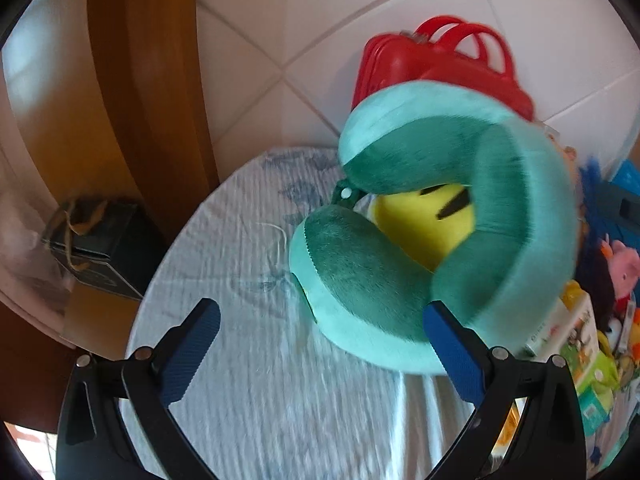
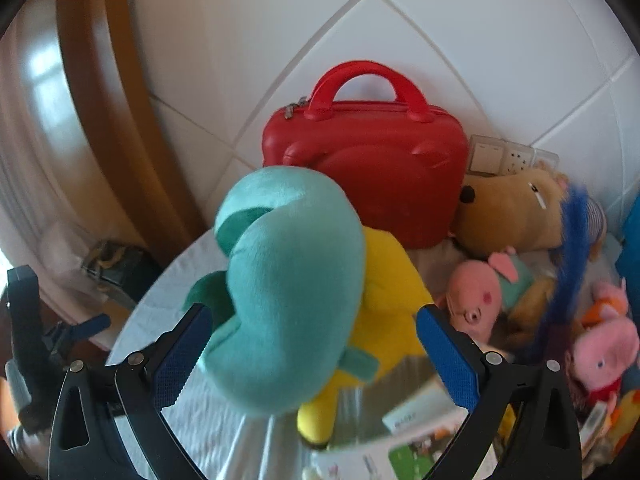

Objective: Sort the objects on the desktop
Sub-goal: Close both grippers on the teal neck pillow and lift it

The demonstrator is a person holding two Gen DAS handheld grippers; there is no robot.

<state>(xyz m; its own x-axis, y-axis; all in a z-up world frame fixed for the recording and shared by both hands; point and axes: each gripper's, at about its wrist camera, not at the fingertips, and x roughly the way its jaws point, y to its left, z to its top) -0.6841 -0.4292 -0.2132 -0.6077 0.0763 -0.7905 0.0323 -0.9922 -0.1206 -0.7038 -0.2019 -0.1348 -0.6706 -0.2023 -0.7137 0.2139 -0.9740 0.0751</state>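
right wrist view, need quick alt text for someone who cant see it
A teal neck pillow fills the middle, between the open right gripper and its blue-padded fingers, with a yellow plush toy behind it. A red case stands against the white tiled wall; a brown plush and pink pig toys lie to the right.

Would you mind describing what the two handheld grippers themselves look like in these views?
Both look alike. The left gripper and right gripper each have two black, angular arms with triangular cut-outs and silver round fasteners at the joints. Their fingers carry blue rectangular pads with a fine ribbed or dotted grip texture. No cables, markings or sleeves show clearly.
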